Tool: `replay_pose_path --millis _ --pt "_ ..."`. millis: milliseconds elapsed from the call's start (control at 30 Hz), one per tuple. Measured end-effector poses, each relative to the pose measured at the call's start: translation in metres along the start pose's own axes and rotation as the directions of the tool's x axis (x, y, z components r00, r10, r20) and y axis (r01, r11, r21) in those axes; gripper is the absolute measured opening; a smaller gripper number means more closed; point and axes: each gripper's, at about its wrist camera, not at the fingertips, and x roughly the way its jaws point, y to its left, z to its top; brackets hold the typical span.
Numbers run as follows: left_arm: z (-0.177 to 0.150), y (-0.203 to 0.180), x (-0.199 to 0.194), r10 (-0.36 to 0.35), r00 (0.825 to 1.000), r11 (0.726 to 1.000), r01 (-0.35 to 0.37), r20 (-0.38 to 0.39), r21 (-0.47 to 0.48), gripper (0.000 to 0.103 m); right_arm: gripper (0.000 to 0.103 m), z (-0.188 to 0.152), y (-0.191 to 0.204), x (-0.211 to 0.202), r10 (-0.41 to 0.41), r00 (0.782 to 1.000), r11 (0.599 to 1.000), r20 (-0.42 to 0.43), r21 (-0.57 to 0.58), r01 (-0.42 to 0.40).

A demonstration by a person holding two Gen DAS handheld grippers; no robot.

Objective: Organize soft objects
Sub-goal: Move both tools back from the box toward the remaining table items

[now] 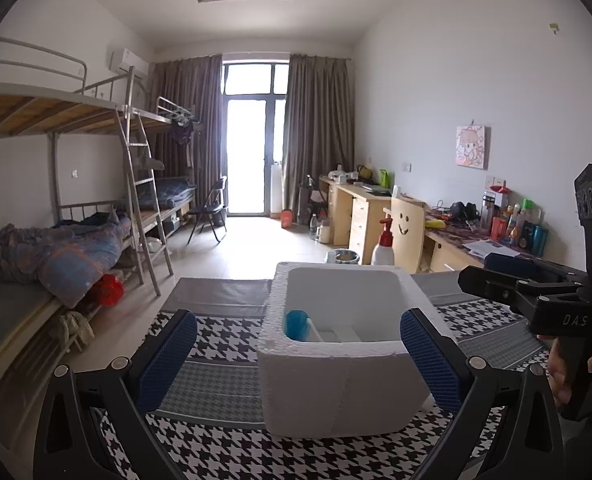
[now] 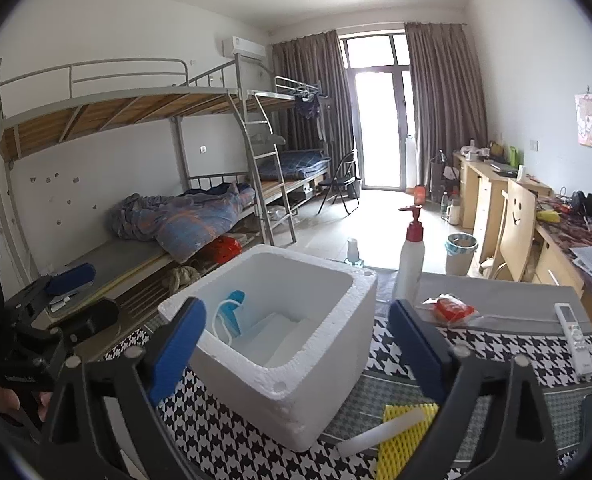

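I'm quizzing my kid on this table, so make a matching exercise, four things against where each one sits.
Things:
1. blue mask
2. yellow sponge
3. remote
4. pump bottle

Places:
A. beyond the foam box
B. inside the foam box
C. right edge of the cloth
D. nearest, right of the box

Pairs: 1-B, 2-D, 3-C, 4-A

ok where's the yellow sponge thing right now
In the right wrist view the yellow sponge lies on the houndstooth tablecloth, low in the picture, just right of the white foam box.
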Motion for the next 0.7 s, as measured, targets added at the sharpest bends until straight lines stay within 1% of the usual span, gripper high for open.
replay_pose_path --millis 433,700 --pt "-0.004 -0.019 -0.009 -0.061 0.998 0.998 0.061 0.006 0.024 0.102 0.099 -0.010 -0.010 -0.021 -0.051 0.999 0.999 0.017 0.013 0.051" --pt "-0.009 -0.033 -0.009 -0.099 0.995 0.994 0.099 0.004 0.036 0.102 0.099 -0.023 -0.021 -0.035 -0.088 0.996 0.996 0.020 0.020 0.088"
